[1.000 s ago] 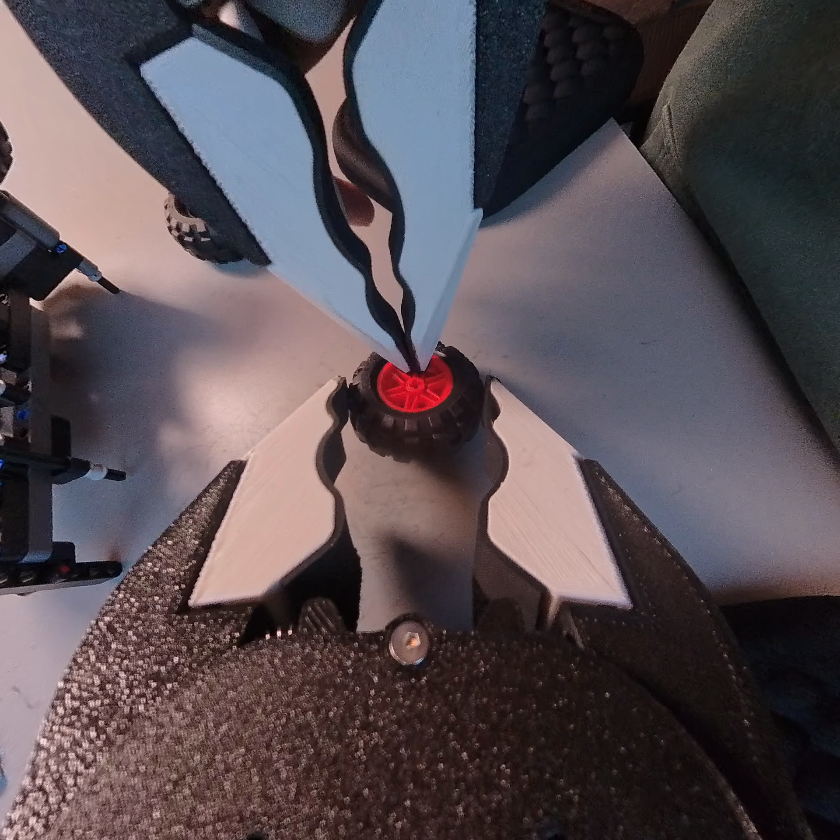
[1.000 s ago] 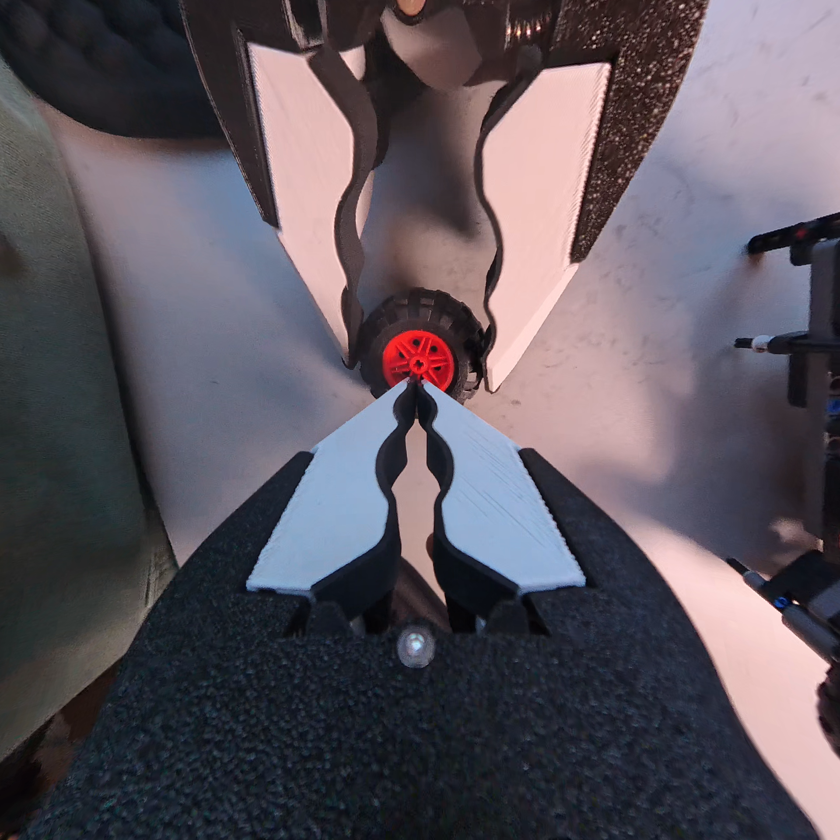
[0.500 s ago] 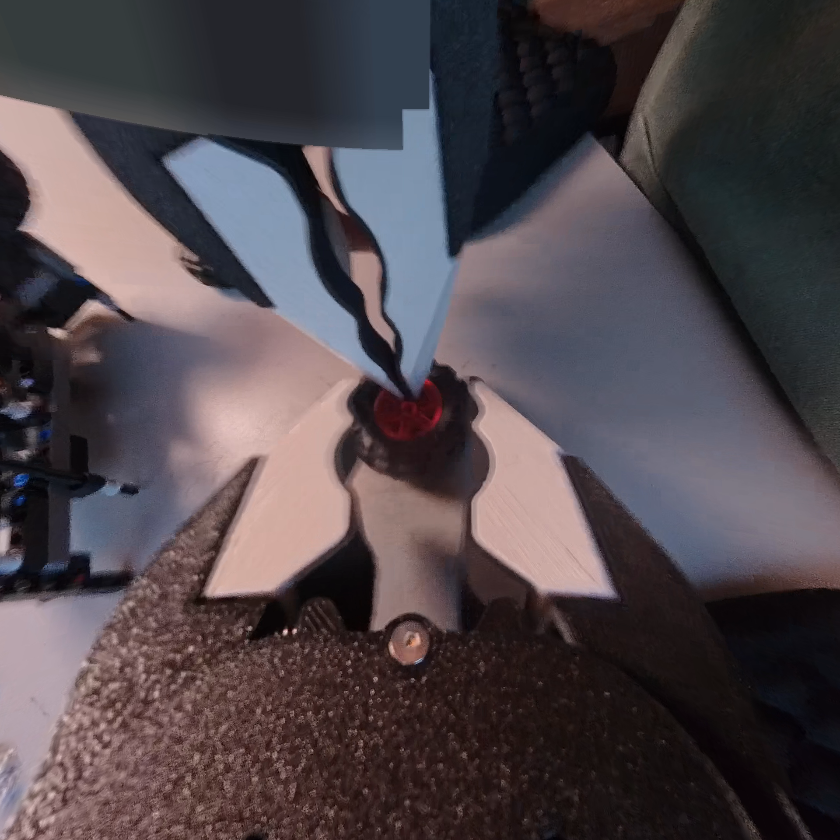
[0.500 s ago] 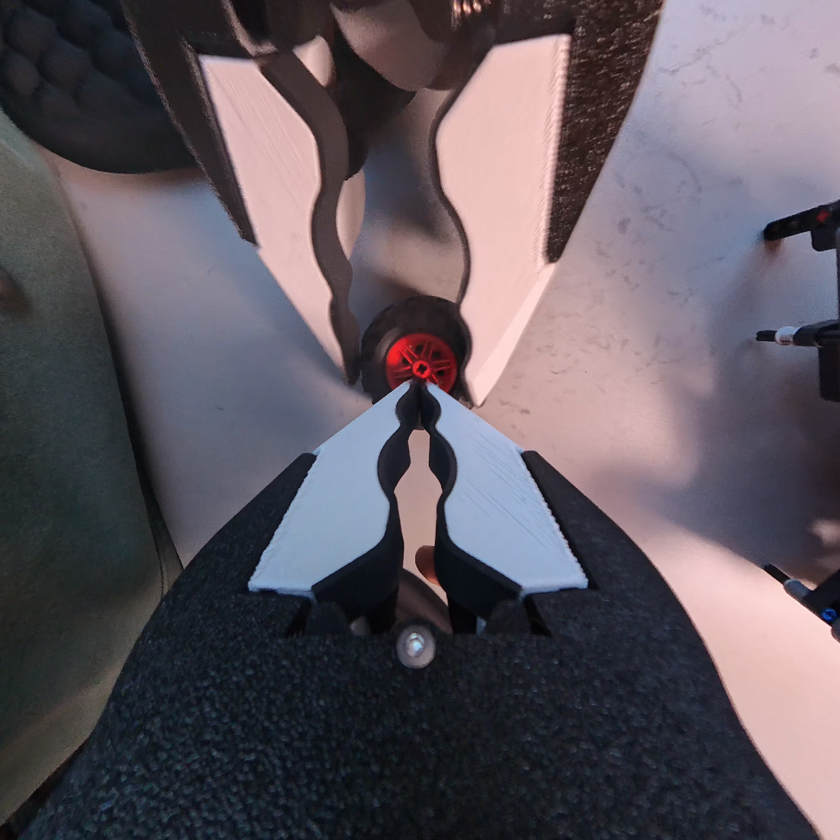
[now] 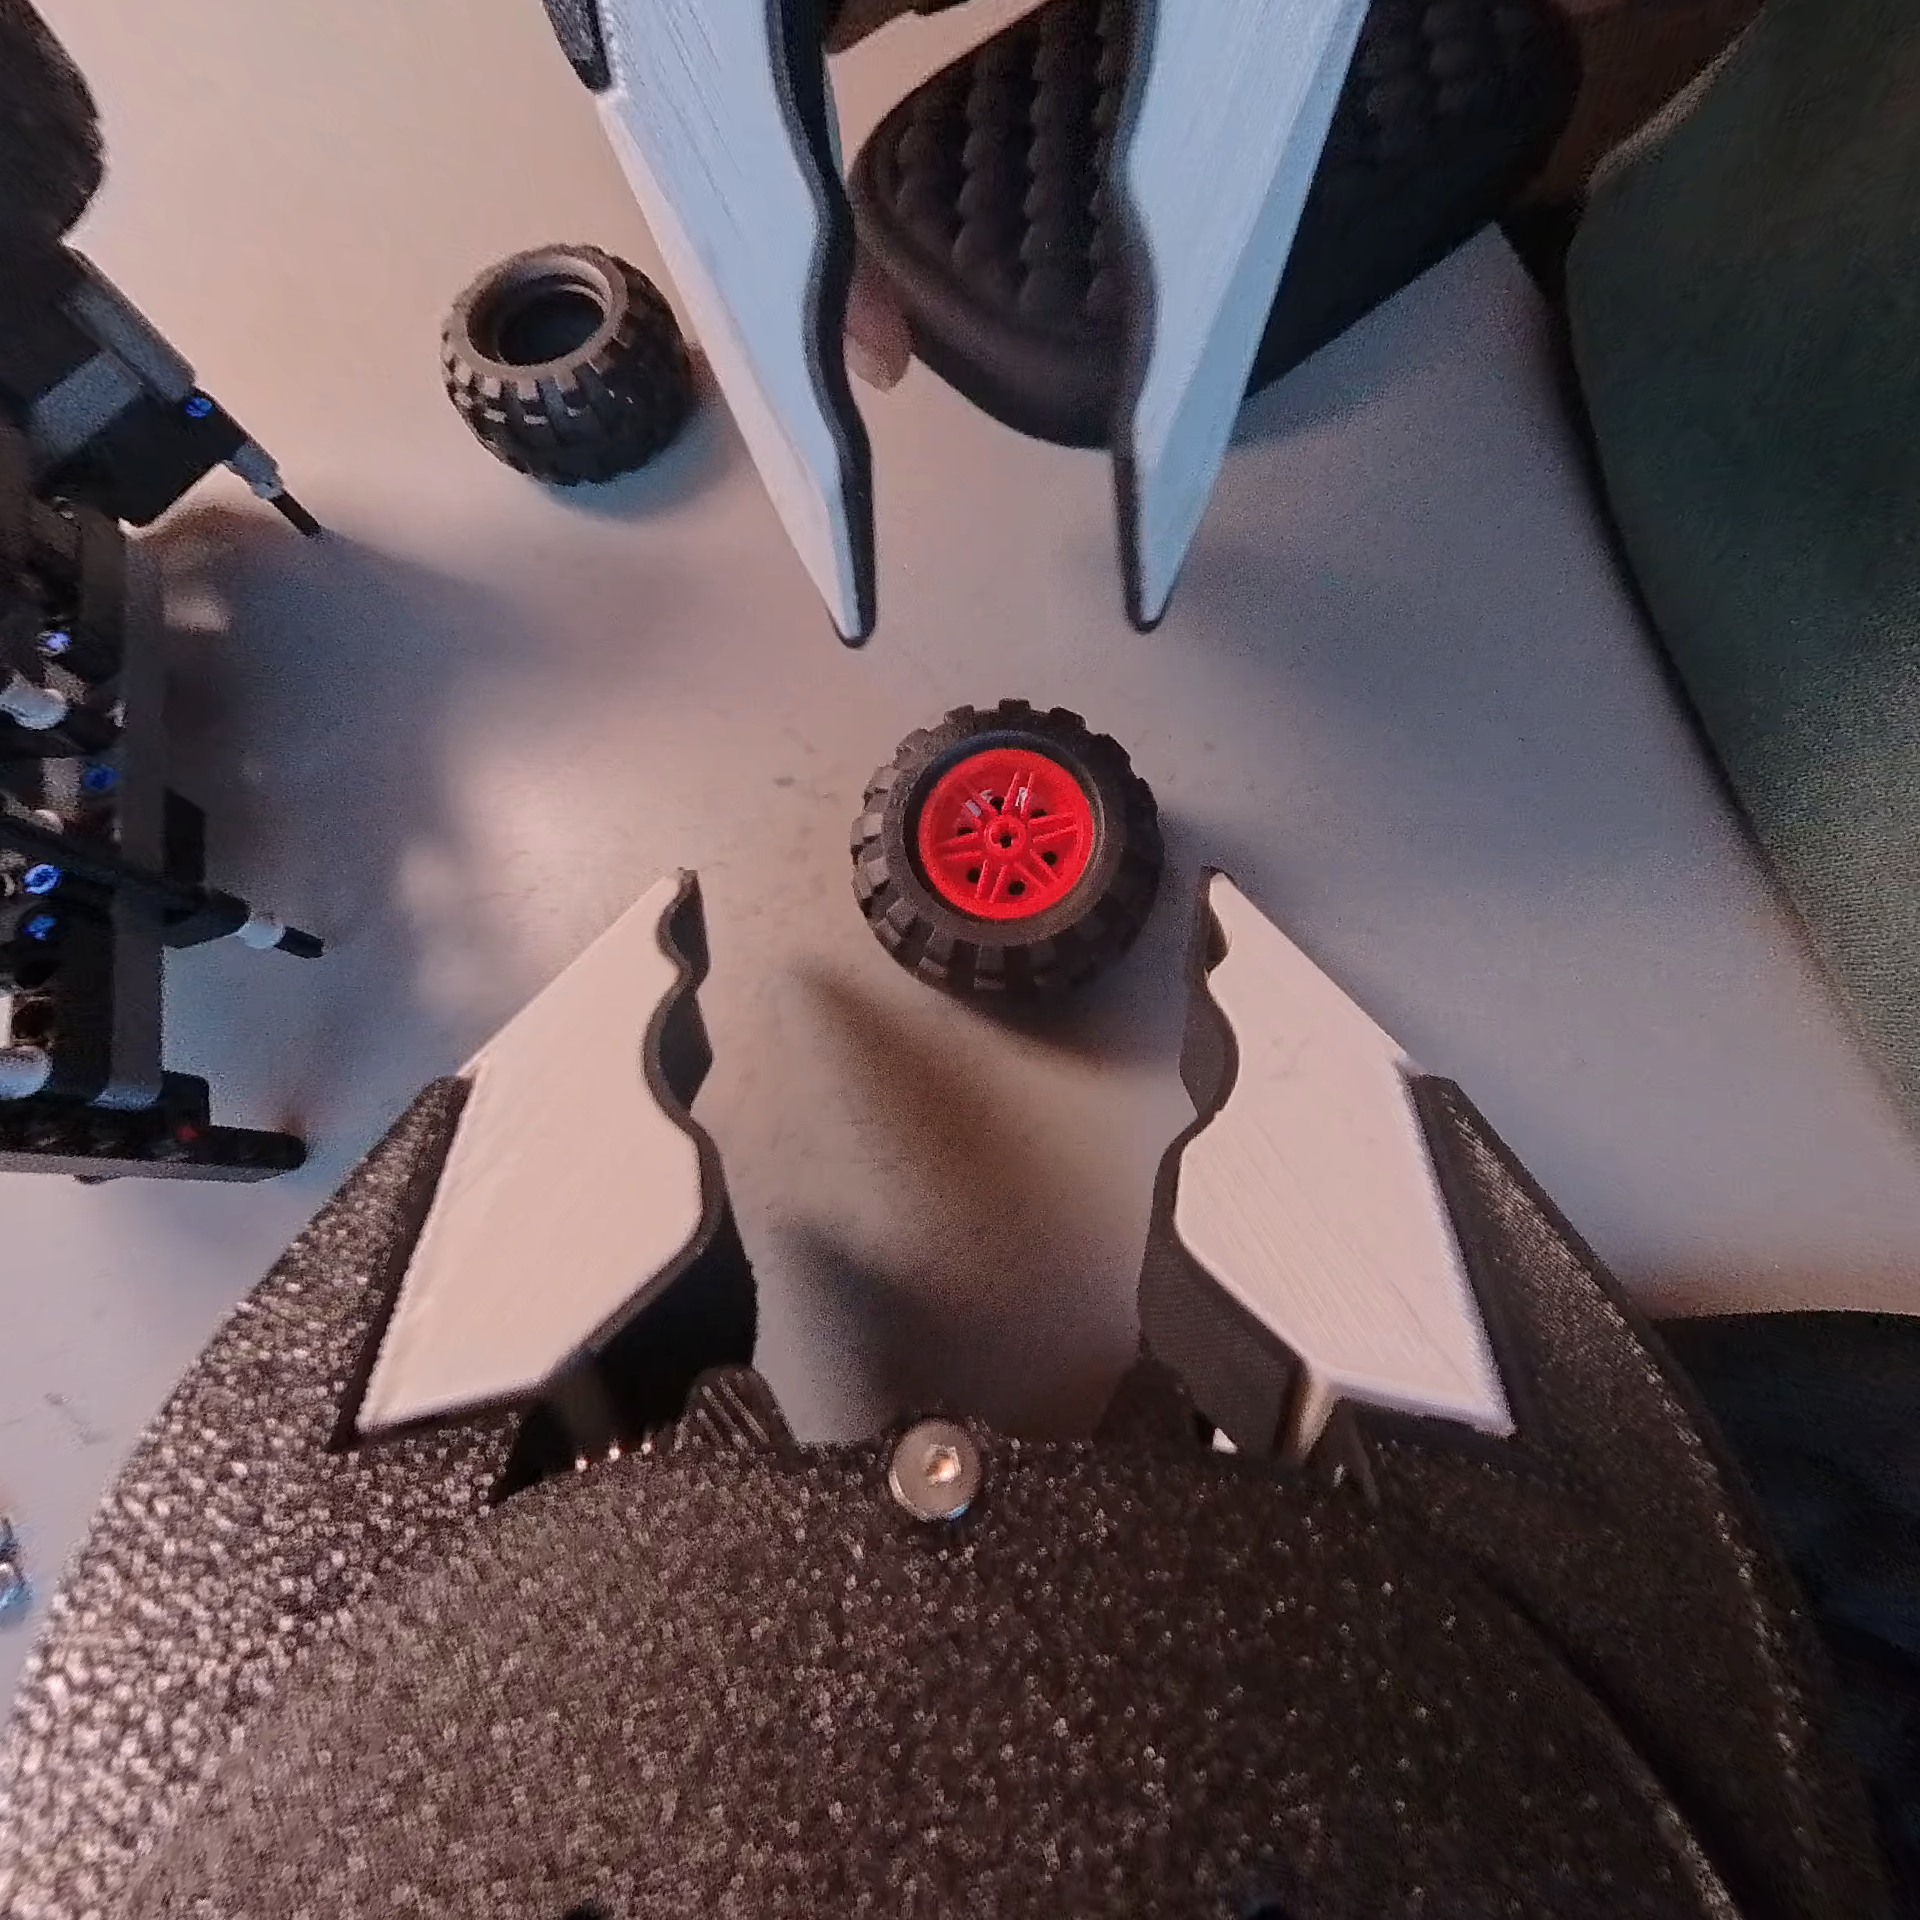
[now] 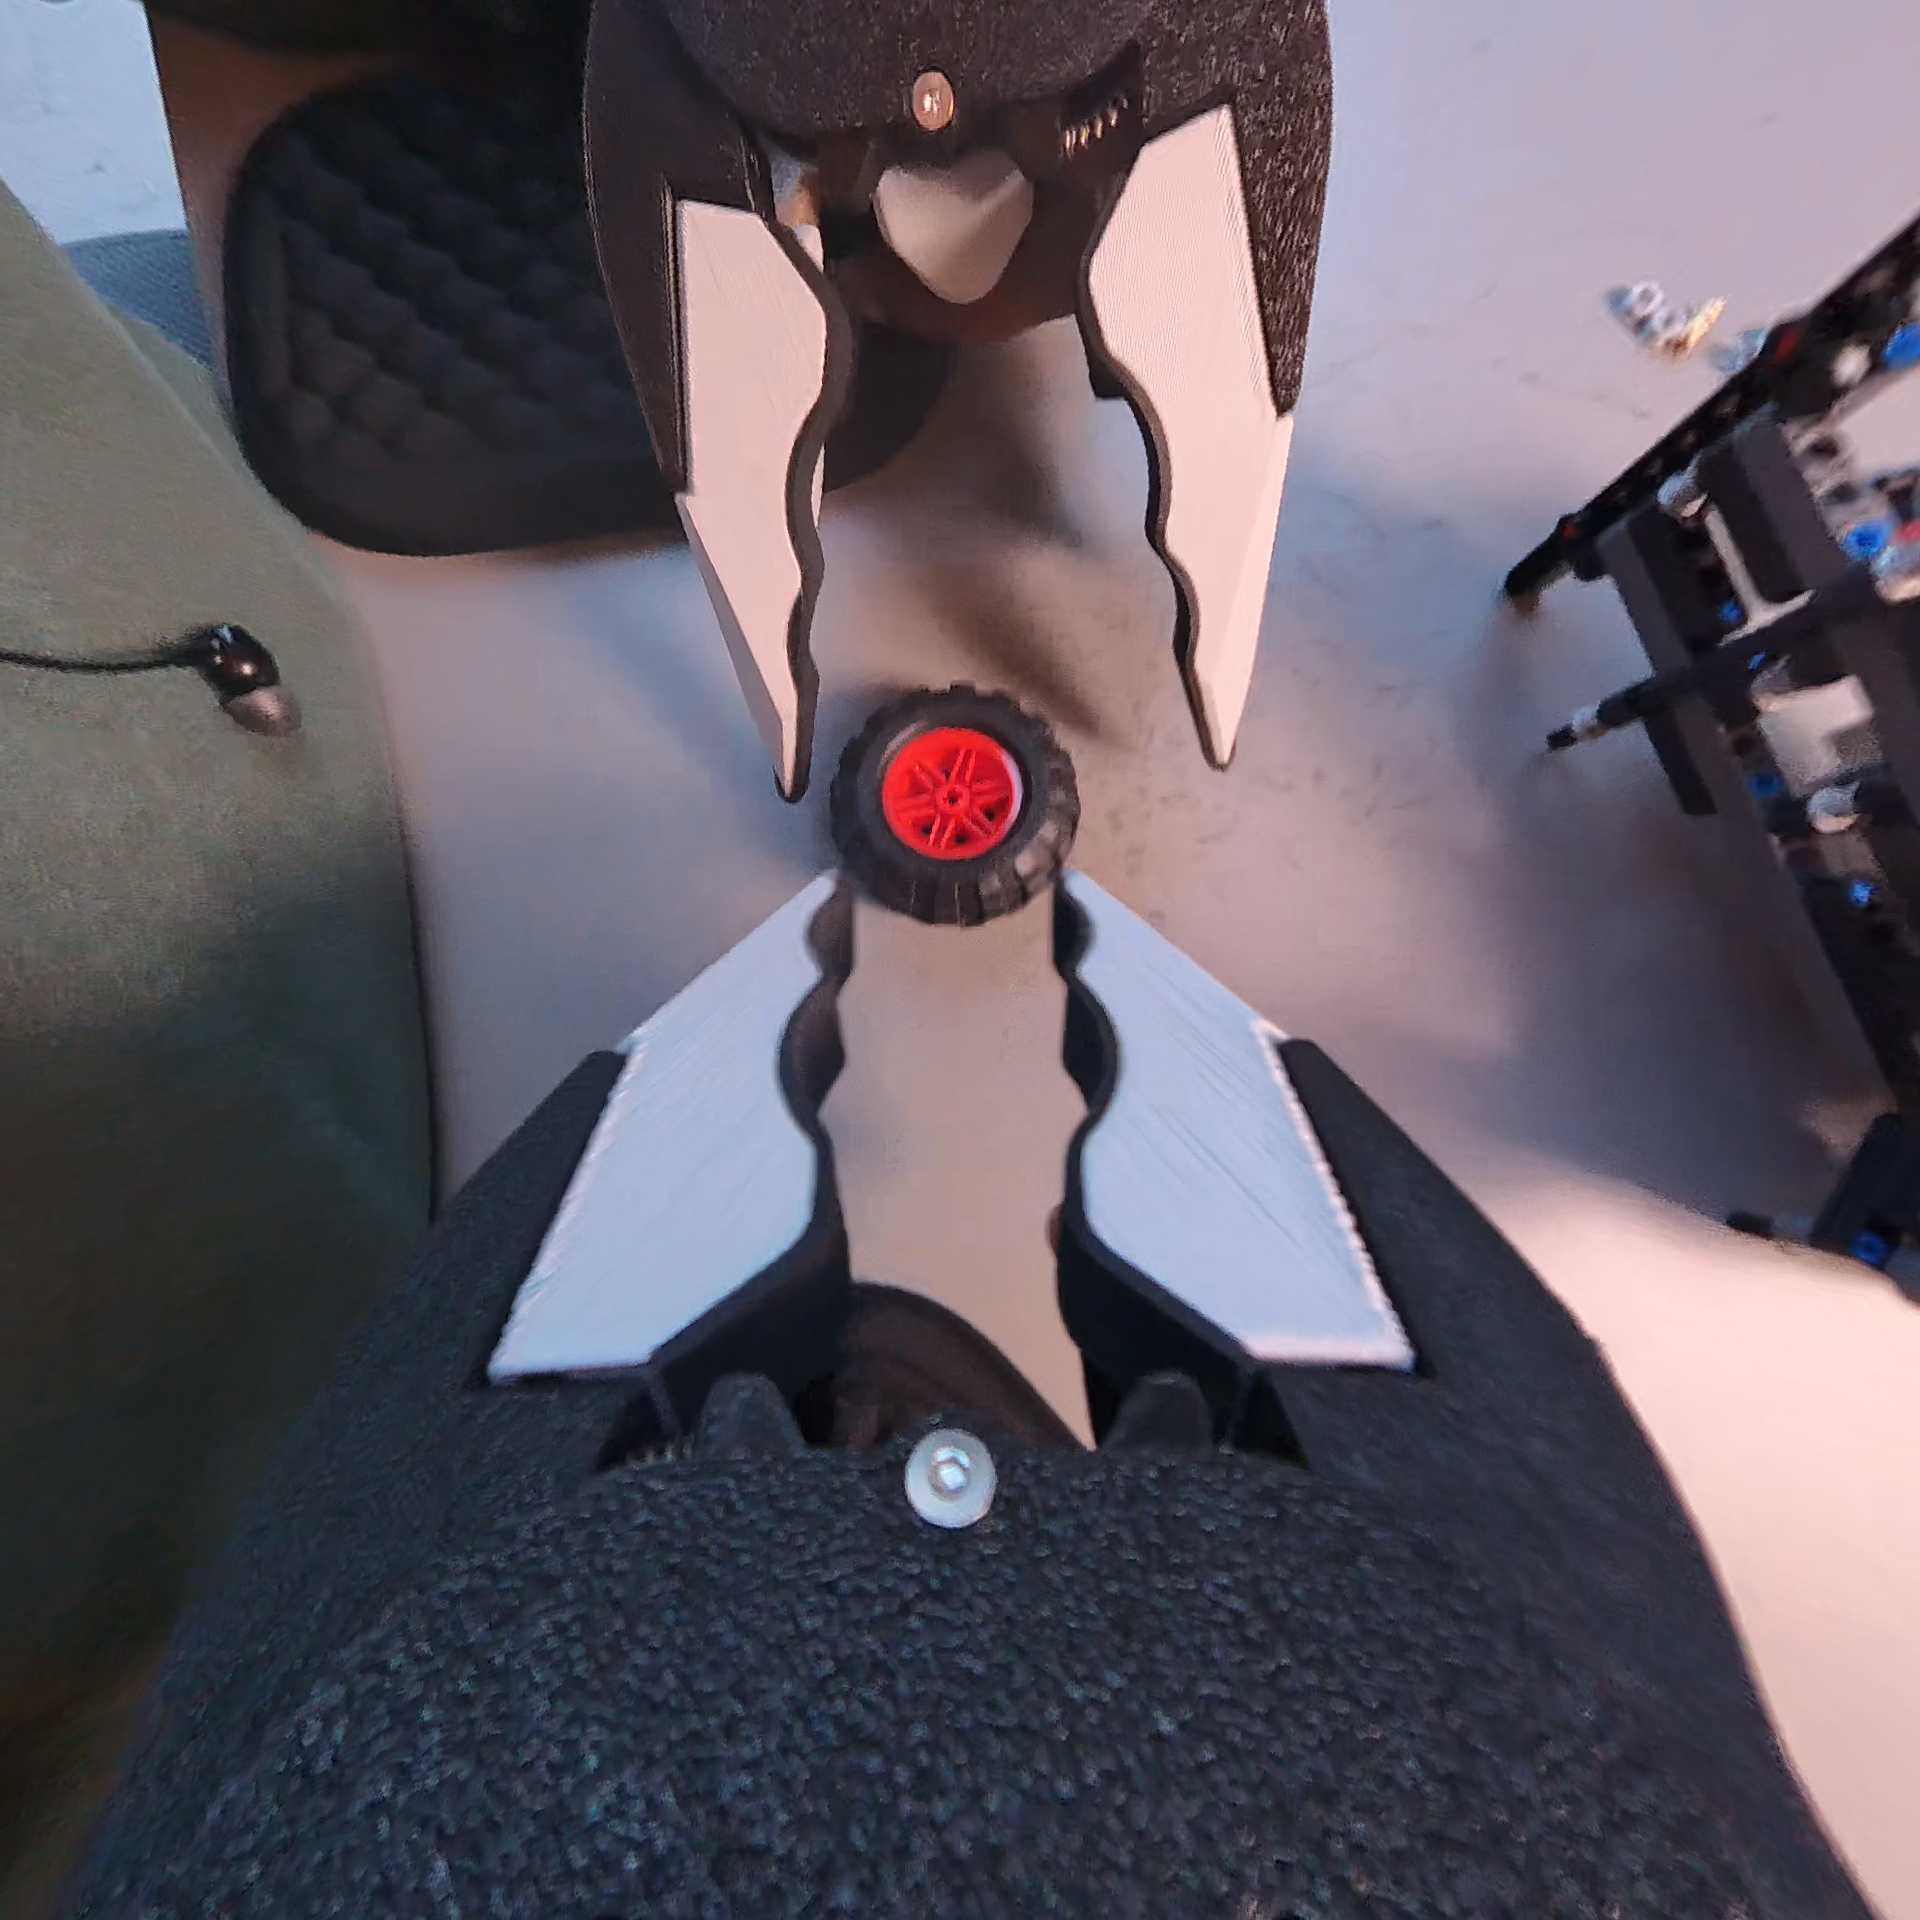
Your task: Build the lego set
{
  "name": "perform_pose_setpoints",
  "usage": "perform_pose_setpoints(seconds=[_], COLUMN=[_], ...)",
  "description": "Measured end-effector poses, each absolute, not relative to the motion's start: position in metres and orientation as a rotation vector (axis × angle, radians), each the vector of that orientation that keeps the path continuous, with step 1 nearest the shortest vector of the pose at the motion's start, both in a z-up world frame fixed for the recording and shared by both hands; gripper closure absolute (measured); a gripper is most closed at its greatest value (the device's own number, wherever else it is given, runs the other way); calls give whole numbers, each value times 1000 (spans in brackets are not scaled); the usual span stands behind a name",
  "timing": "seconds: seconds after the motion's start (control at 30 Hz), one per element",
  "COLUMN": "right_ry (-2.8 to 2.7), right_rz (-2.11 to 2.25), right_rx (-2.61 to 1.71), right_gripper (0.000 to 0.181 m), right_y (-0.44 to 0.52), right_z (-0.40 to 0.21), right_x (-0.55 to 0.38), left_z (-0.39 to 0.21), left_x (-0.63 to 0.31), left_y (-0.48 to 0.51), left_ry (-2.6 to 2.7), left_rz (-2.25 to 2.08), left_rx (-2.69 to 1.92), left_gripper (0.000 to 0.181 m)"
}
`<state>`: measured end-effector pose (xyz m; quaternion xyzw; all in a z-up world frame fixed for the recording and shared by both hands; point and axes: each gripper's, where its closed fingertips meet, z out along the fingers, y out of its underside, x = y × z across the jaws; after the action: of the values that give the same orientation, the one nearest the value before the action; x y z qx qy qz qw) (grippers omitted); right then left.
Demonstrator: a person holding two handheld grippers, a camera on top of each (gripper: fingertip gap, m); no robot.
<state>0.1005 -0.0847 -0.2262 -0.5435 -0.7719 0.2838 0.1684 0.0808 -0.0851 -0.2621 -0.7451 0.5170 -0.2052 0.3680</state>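
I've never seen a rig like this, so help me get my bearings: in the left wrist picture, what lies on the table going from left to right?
Partly built black lego frame → loose black tyre without a hub → tyre with the red hub → green fabric at the right edge.

Wheel [image 5: 1005, 847] on table [image 5: 1403, 727] between facing claws; spare tyre [image 5: 566, 364] and frame [image 5: 94, 831] leftward
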Motion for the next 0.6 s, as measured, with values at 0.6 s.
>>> perform_pose_setpoints(seconds=[0.6], right_ry=[-2126], right_rz=[724], right_rx=[-1263], right_gripper=[141], right_y=[-86], right_z=[-251], right_x=[87], left_z=[-256], left_x=[85], left_y=[-90], left_ry=[1346], left_rz=[-537], left_rx=[-1868], left_gripper=[130])
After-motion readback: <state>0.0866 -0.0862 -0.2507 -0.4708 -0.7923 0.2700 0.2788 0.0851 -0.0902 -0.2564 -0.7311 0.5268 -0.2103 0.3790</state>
